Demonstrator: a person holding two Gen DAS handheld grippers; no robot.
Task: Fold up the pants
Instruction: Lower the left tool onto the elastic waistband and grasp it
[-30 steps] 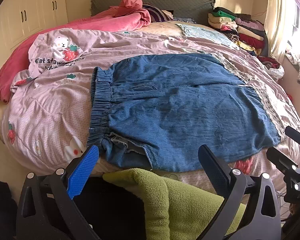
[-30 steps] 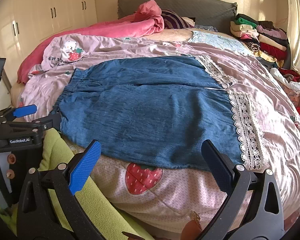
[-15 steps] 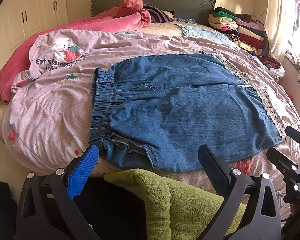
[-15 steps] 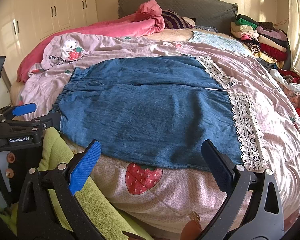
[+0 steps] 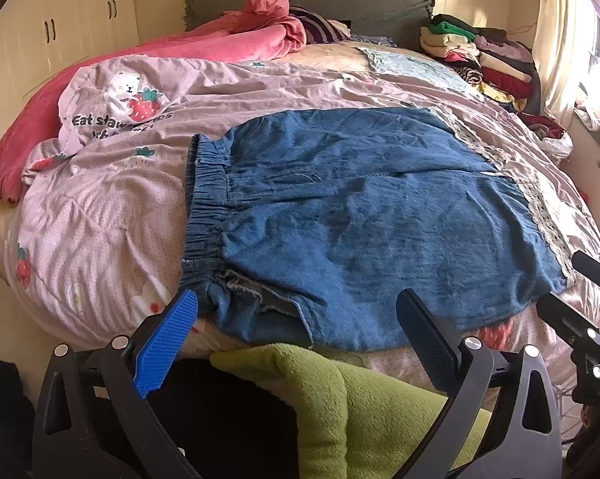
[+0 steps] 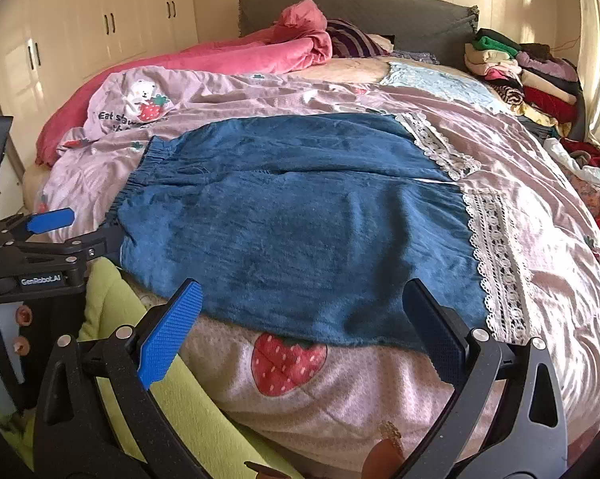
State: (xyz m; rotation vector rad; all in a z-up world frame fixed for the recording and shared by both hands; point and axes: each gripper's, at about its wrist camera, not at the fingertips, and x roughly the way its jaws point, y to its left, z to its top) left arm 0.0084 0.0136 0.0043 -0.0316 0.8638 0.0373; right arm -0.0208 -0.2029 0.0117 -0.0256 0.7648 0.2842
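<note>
Barely anything has moved since a second ago: both views have crept a touch closer to the bed edge, and the pants (image 5: 359, 231) lie just where they did. They're spread flat on the pink quilt (image 5: 100, 215), waistband (image 5: 206, 207) to the left, lace hems (image 6: 495, 263) to the right, two legs side by side with a seam line between them. Laid out this way, I'd say they're set up for a lengthwise fold, far leg onto near leg, and no fold has been made yet.

Left gripper (image 5: 296, 331) hangs off the near edge by the waistband corner, jaws spread wide, nothing between them. Right gripper (image 6: 300, 319) hangs near the hem end, likewise wide open and empty. One tool at each end, which looks like staging to lift both ends together.

Fabric now: soft, washed denim, faintly rumpled, with a gathered elastic waist puckered into ridges and a frayed pocket edge at the near corner. White openwork lace trims each cuff. The quilt is thin, creased, printed with strawberries. A fuzzy green cloth (image 5: 363, 411) sits below, near the tools. Each gripper has a knurled blue pad (image 6: 168, 331) on one finger and a black pad on the other.
</note>
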